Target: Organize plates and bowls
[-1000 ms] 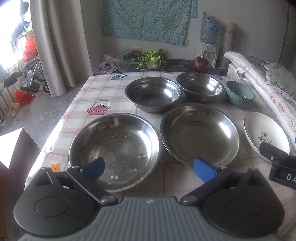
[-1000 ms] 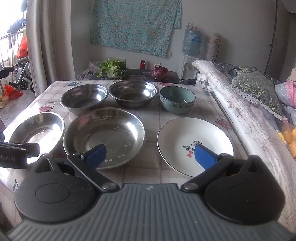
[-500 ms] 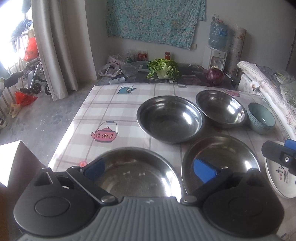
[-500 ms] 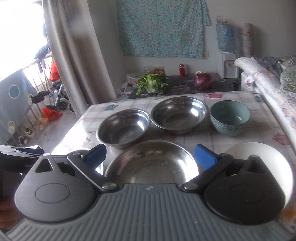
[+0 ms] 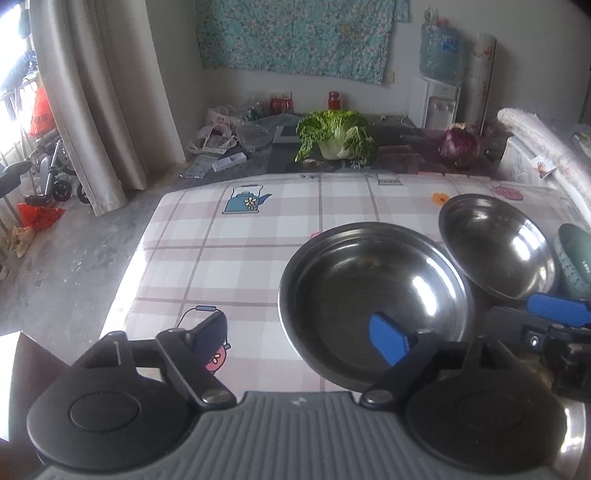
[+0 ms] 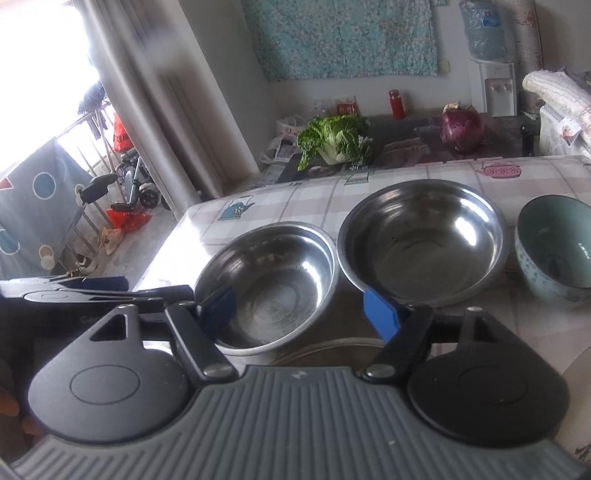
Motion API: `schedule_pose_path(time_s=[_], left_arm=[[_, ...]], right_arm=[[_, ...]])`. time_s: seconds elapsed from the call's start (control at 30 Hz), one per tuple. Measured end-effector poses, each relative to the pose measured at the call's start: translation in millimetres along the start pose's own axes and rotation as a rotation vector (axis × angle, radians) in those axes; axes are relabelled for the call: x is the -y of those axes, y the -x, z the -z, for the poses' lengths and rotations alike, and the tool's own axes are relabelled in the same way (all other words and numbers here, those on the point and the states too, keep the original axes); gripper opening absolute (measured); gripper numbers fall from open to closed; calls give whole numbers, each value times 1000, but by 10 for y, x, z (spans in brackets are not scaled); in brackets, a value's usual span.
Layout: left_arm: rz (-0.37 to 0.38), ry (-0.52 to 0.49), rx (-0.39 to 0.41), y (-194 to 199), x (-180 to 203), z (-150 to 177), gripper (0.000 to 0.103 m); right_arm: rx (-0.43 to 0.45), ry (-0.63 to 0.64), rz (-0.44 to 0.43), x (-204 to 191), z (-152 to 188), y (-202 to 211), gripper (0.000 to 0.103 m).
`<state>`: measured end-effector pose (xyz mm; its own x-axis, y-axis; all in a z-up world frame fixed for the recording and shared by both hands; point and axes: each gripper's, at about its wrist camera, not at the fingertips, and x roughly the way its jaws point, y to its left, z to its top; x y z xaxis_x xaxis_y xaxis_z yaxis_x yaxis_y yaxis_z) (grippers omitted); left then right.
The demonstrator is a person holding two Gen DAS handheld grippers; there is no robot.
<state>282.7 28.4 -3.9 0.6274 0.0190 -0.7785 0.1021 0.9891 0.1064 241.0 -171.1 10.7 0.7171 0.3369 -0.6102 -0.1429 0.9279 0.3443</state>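
On the table (image 5: 258, 236), under its checked cloth with teapot prints, two steel bowls stand side by side with their rims almost touching: the left steel bowl (image 6: 269, 284) nearer the table's left edge and the right steel bowl (image 6: 421, 240) beside it, both with nothing in them but glare. Just right of these stands a pale blue bowl (image 6: 554, 251), patterned on the outside, and its inside looks bare too. At the bottom of the right wrist view a thin curved rim of a steel dish (image 6: 325, 349) shows below the bowls, mostly hidden by the tool body, so I cannot tell what it holds. The left gripper (image 5: 299, 338) has just been closing its jaws and they stand partly open; one pad lies over the bare cloth and the other over the near side of the left steel bowl, with that bowl's near-left rim between them but not pinched. The right gripper (image 6: 299, 308) has also just been closing and is partly open, its pads straddling the left steel bowl's near-right rim, gripping nothing. Beyond the table's far edge a low dark counter (image 5: 391, 155) carries a leafy cabbage (image 5: 336, 136), a red cabbage (image 5: 460, 146) and a red bottle (image 6: 396, 103). A curtain (image 5: 103, 103) hangs at the left, a floral cloth (image 5: 295, 33) on the wall.
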Motion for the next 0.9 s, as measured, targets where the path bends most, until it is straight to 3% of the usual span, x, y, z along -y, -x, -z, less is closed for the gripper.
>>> schedule_pose_path(time_s=[0.1, 0.23, 0.27, 0.3, 0.33, 0.6, 0.9], left_arm=[[-28, -35, -57, -277, 41, -66, 63], [-87, -55, -107, -508, 16, -71, 46], [-83, -48, -114, -529, -17, -68, 45], [-73, -35, -110, -531, -68, -64, 45], [-74, -27, -110, -531, -106, -60, 45], [-59, 55, -136, -575, -357, -102, 47], [-31, 52, -188, -728, -302, -119, 46]], right_arm=[[-38, 6, -11, -5, -14, -197, 53], [-65, 20, -5, 20, -28, -354, 43], [-68, 23, -4, 31, -35, -373, 37], [-73, 29, -6, 44, -42, -402, 25], [-82, 37, -11, 55, -49, -430, 20], [-117, 61, -7, 45, -133, -690, 18], [-166, 34, -1, 44, -147, -945, 20]])
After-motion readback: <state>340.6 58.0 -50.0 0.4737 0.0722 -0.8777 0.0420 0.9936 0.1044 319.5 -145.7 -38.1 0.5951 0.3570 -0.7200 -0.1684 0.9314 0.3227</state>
